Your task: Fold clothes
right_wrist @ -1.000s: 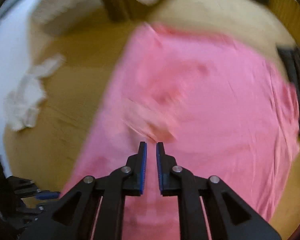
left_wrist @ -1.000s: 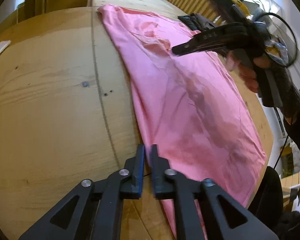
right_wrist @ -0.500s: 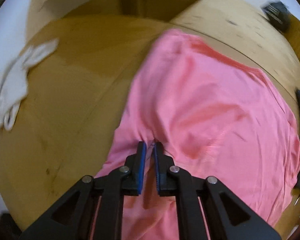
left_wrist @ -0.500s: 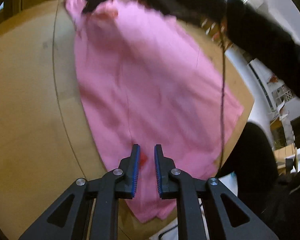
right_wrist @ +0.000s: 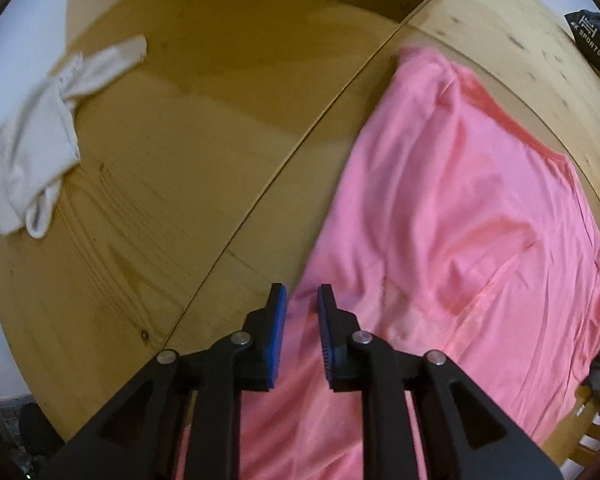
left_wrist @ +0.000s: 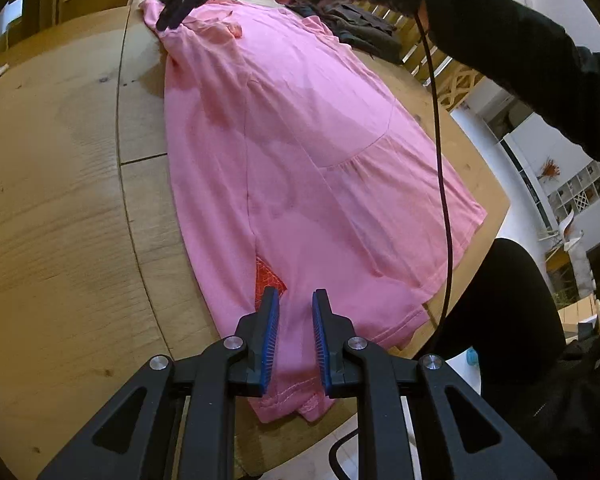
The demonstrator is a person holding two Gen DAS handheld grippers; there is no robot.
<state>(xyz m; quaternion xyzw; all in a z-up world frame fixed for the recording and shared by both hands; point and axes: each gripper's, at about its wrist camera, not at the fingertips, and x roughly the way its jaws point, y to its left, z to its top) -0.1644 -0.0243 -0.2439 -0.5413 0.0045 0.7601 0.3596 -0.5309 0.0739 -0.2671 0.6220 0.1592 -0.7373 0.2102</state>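
Shirt (left_wrist: 300,152) lies flat on the surface (left_wrist: 60,200), each gaping hand-held gripper, left (left_wrist: 293,300) and right (right_wrist: 302,294), poised over one end, gripping nothing, ready to fold.

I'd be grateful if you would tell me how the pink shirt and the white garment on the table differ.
The pink shirt is spread out nearly flat; the white garment lies bunched and twisted. The pink shirt covers far more of the table than the white garment. The right claw is over the pink shirt's edge; the white garment lies apart, with nothing on it. Both rest on the wooden table.
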